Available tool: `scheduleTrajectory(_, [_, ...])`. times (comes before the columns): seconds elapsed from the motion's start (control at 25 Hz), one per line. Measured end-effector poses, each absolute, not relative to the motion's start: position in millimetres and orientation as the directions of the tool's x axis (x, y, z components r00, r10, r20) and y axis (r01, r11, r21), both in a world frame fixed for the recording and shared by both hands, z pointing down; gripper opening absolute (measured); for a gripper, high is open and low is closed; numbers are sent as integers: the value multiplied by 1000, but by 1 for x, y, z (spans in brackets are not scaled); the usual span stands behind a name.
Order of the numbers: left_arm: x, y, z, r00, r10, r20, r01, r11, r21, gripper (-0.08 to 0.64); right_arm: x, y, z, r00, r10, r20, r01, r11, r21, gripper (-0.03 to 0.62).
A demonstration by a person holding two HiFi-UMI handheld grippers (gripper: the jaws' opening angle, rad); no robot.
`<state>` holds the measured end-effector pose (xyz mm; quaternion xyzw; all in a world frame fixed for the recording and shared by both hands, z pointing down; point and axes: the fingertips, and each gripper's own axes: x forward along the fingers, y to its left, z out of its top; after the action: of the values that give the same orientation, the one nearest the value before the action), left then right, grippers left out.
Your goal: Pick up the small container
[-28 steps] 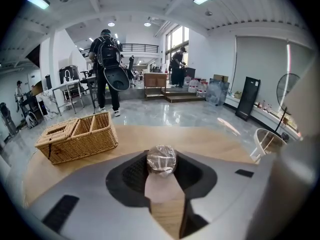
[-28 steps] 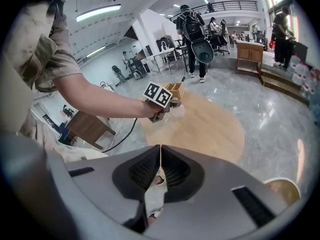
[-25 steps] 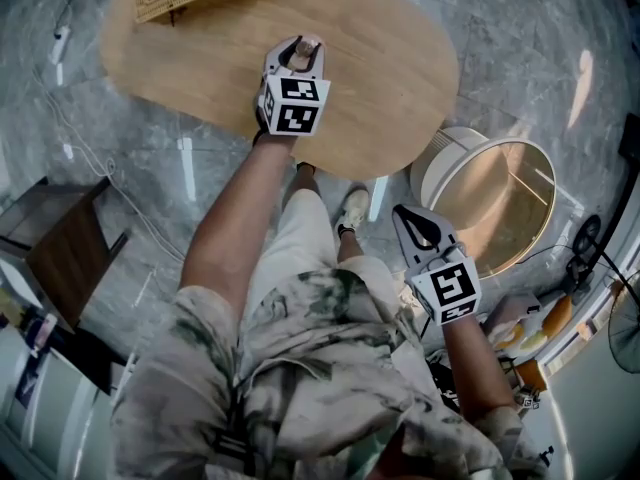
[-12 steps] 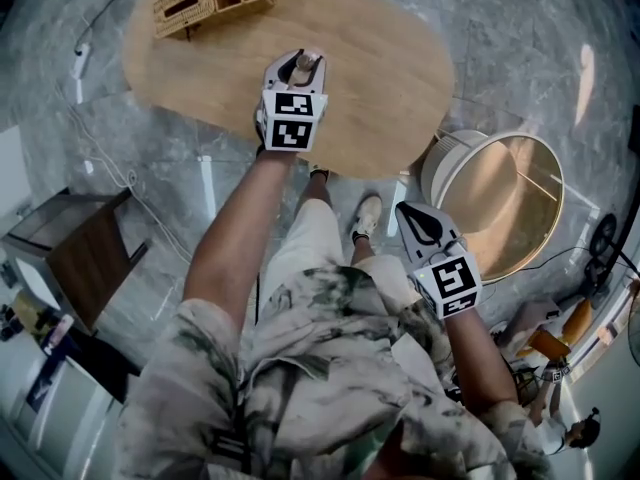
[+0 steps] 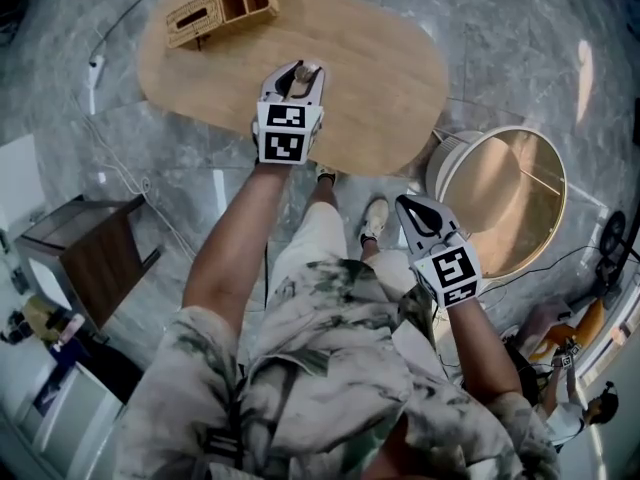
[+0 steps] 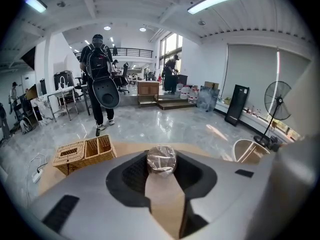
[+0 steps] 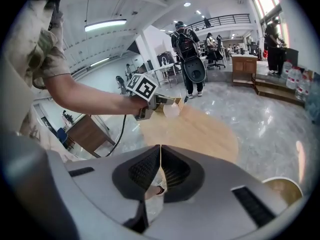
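Observation:
The small container (image 5: 301, 75), a clear little tub with a crinkled transparent top, sits between the jaws of my left gripper (image 5: 298, 71), which is shut on it. In the left gripper view the container (image 6: 161, 158) fills the gap at the tips of my left gripper (image 6: 161, 170). The right gripper view shows that container (image 7: 171, 109) held a little above the oval wooden table (image 7: 200, 130). My right gripper (image 5: 419, 217) hangs low beside my right leg, off the table. Its jaws meet with nothing between them, as its own view of the right gripper (image 7: 160, 151) confirms.
A wicker basket (image 5: 222, 8) with compartments stands at the far left end of the table (image 5: 385, 78). A round tub-like side table (image 5: 500, 193) stands on the floor to the right, a dark wooden stool (image 5: 85, 258) to the left. A person with a backpack (image 6: 100, 79) walks far off.
The head view has drifted, so the table and basket sit lower in the picture. The left gripper still holds the container over the table's near part; the right gripper has barely moved.

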<state>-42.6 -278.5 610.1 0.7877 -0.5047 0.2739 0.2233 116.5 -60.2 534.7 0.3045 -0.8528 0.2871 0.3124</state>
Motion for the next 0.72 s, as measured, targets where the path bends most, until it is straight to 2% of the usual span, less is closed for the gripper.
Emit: scheduleTrajectory(0.72, [-36,-225,502,388,-679,623,-901,-421,103,149,131,-44,487,-638,-377,671,-678,688,-258,29])
